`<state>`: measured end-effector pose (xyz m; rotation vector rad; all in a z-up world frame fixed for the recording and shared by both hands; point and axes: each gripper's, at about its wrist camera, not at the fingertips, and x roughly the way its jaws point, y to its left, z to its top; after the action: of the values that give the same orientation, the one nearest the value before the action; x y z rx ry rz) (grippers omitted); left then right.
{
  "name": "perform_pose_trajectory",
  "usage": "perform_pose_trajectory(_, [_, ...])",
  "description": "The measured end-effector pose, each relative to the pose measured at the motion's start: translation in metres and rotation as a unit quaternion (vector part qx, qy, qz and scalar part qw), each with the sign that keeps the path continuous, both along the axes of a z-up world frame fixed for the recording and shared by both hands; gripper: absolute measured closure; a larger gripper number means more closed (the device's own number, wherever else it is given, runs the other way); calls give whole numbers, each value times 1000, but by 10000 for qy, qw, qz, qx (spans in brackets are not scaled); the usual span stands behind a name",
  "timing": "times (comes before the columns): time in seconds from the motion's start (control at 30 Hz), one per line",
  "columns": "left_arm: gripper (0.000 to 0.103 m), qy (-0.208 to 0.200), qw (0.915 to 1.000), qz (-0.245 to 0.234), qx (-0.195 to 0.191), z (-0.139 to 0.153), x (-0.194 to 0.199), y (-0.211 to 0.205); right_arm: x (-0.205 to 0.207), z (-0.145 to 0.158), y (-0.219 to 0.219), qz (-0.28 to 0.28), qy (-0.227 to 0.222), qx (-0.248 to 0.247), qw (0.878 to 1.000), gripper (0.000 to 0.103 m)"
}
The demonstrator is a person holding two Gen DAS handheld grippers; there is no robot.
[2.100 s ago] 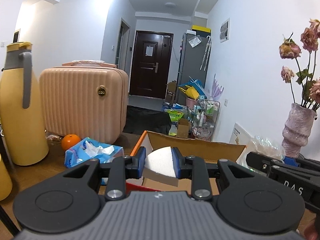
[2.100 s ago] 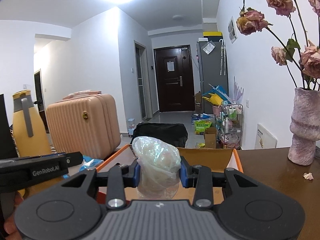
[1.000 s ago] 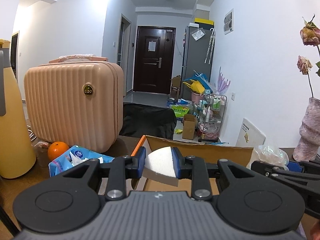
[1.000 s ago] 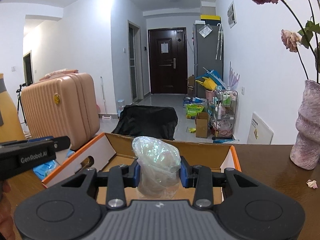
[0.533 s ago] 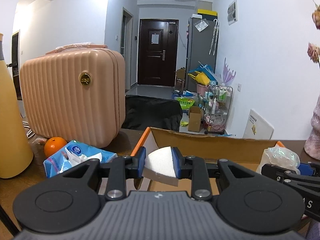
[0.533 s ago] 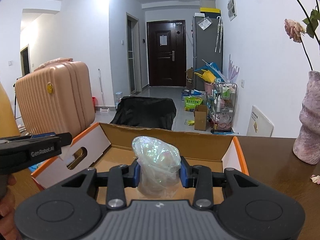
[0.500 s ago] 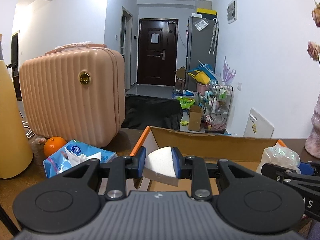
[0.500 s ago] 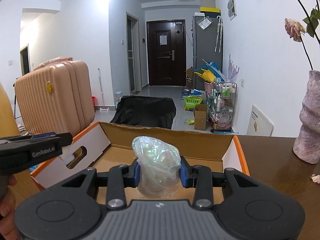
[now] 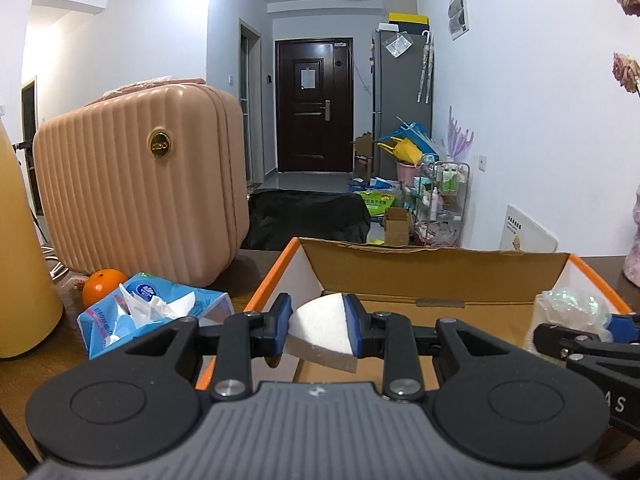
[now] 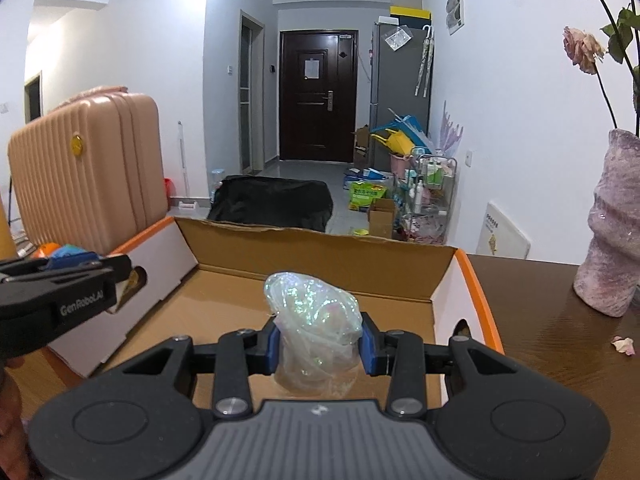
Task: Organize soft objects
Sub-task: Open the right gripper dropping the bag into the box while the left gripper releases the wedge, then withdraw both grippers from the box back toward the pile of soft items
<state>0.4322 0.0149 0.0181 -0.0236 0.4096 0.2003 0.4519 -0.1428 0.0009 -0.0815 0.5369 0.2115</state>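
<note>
My left gripper (image 9: 318, 326) is shut on a white foam sponge (image 9: 322, 326) and holds it over the left end of an open cardboard box (image 9: 436, 268) with orange-edged white sides. My right gripper (image 10: 319, 344) is shut on a crumpled iridescent plastic bag (image 10: 316, 320) and holds it over the box's floor (image 10: 240, 304), near the middle. The right gripper and its bag show at the right edge of the left wrist view (image 9: 572, 312). The left gripper's side shows at the left of the right wrist view (image 10: 60, 292).
A pink ribbed suitcase (image 9: 136, 184) stands left of the box. A blue tissue pack (image 9: 152, 312), an orange (image 9: 102, 286) and a yellow flask (image 9: 24, 264) sit on the wooden table at the left. A pink vase (image 10: 612, 232) with dried roses stands right of the box.
Both grippers have moved forward and lower over the box with their loads still held. The bag now hangs above the box's floor.
</note>
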Motion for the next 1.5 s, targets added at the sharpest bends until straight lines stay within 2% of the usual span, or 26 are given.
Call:
perform_pose_trajectory(0.13, [73, 12, 10000, 54, 23, -6, 2, 3, -1, -3, 0, -53, 14, -75, 10000, 66])
perform_pose_trajectory(0.27, [73, 45, 9998, 80, -193, -7, 4, 10, -1, -4, 0, -77, 40, -98, 9999, 65])
perform_pose_trajectory(0.4, [67, 16, 9998, 57, -174, -8, 3, 10, 0, -4, -1, -119, 50, -79, 9999, 58])
perform_pose_trajectory(0.47, [55, -6, 9998, 68, -177, -7, 3, 11, 0, -3, -2, -149, 35, -78, 9999, 49])
perform_pose_trajectory(0.53, [42, -22, 9997, 82, -209, -8, 2, 12, -2, -2, -4, -201, -7, -77, 9998, 29])
perform_pose_trajectory(0.6, [32, -43, 9997, 124, -221, -8, 1, 12, -3, -2, -6, -237, -58, -53, 9997, 18])
perform_pose_trajectory(0.67, [17, -99, 9996, 137, -226, -7, -1, 12, -5, -1, -7, -259, -76, -30, 9996, 14])
perform_pose_trajectory(0.7, [14, -135, 9996, 137, -221, -7, -3, 12, -5, -1, -8, -263, -67, -26, 9996, 11])
perform_pose_trajectory(0.77, [1, -207, 9995, 147, -195, -6, -5, 11, -5, -2, -9, -272, -42, -23, 9996, 9])
perform_pose_trajectory(0.93, [0, -345, 9991, 165, -179, -4, -10, 10, -6, -1, -10, -289, -41, -24, 9996, 8])
perform_pose_trajectory(1.13, [0, -338, 9990, 184, -226, -3, -10, 11, -7, 0, -13, -297, -39, 2, 9996, 3])
perform_pose_trajectory(1.5, [0, -206, 9994, 145, -255, -7, -16, 16, -14, -1, -24, -426, 31, 19, 9991, 3])
